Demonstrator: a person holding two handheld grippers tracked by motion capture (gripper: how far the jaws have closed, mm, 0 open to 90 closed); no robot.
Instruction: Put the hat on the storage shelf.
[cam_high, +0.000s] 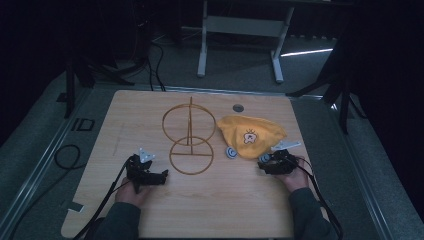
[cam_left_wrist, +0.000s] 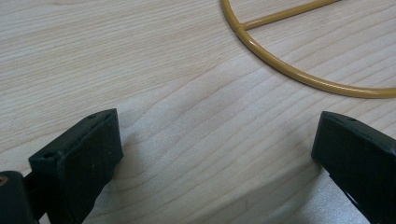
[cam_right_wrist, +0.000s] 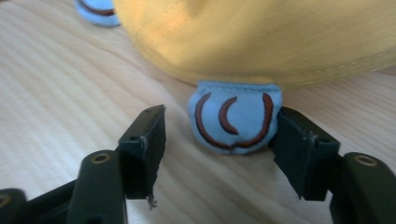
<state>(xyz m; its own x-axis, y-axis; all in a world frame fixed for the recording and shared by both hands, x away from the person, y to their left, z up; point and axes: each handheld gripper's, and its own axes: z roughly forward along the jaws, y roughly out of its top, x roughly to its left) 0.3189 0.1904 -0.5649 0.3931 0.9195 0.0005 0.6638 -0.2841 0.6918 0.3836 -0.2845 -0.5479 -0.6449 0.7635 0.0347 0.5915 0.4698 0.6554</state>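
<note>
L gripper (cam_high: 162, 176): fingers spread, nothing between, on surface (cam_high: 200, 210) just beside wire stand (cam_high: 190, 145) | stand: upright post, two rings | yellow hat (cam_high: 250, 135): flat right of stand, long axis left-right, blue ears toward person | R gripper (cam_high: 264, 161): fingers spread around blue ear (cam_right_wrist: 233, 121), right finger touching it.

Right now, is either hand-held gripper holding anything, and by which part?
Nothing is held. The right hand-held gripper stands open around the yellow hat's blue ear flap; the left hand-held gripper is open over bare table.
</note>
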